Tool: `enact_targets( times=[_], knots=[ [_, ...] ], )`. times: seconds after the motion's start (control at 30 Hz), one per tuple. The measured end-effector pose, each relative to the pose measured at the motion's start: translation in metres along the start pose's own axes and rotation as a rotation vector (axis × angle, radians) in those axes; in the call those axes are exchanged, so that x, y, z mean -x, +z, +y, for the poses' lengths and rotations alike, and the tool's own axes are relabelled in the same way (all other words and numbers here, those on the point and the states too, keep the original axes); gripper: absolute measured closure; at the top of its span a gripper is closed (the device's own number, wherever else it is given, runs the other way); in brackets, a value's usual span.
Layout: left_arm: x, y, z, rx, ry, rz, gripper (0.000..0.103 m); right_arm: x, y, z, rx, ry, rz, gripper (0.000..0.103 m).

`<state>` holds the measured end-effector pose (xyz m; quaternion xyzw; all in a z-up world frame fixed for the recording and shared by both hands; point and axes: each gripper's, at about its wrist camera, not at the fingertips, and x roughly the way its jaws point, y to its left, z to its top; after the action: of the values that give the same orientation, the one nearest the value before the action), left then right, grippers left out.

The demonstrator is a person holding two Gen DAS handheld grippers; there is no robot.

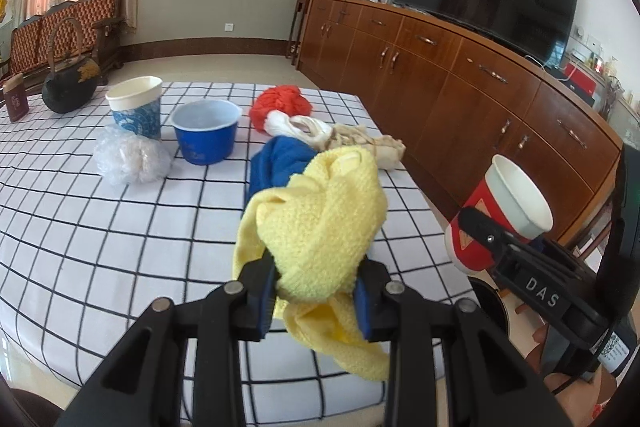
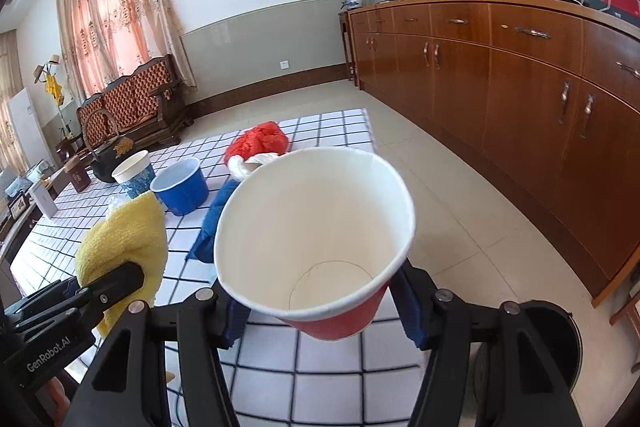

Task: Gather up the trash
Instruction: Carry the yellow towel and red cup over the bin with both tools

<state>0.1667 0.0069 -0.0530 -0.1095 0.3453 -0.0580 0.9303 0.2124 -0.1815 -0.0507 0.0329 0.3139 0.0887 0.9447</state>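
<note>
Left wrist view: my left gripper point(image 1: 316, 287) is clenched on the yellow cloth point(image 1: 320, 223), pinched low so the bulk bunches above the pads and a tail hangs below, clear of the checked tablecloth point(image 1: 120, 247). I judge it is held lifted for carrying off as trash. Taking the blue tub point(image 1: 206, 131) as landmark: one blue-patterned paper cup point(image 1: 136, 107) stands just left of it, one crumpled clear plastic wad point(image 1: 130, 157) left and nearer me, one red bag point(image 1: 278, 105) right of it, one blue cloth point(image 1: 276, 163) right and nearer, and one beige rag point(image 1: 372, 143) further right. One dark kettle point(image 1: 70, 83) sits far left.

Right wrist view: my right gripper point(image 2: 320, 311) grasps one red paper cup point(image 2: 316, 239) by its lower wall, mouth tilted toward the camera, empty. A dark round bin point(image 2: 560, 343), probably the destination, shows low right of the blue tub point(image 2: 182, 191), off the table.
</note>
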Motion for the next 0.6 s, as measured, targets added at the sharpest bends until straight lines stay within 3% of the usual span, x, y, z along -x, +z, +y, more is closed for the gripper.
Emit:
enact_targets(
  times=[0.6],
  knots=[
    [-0.006,-0.016,-0.112,-0.165,-0.134,0.046,0.07,0.058,-0.028,-0.109,-0.119,-0.135,-0.013,0.04]
  ],
)
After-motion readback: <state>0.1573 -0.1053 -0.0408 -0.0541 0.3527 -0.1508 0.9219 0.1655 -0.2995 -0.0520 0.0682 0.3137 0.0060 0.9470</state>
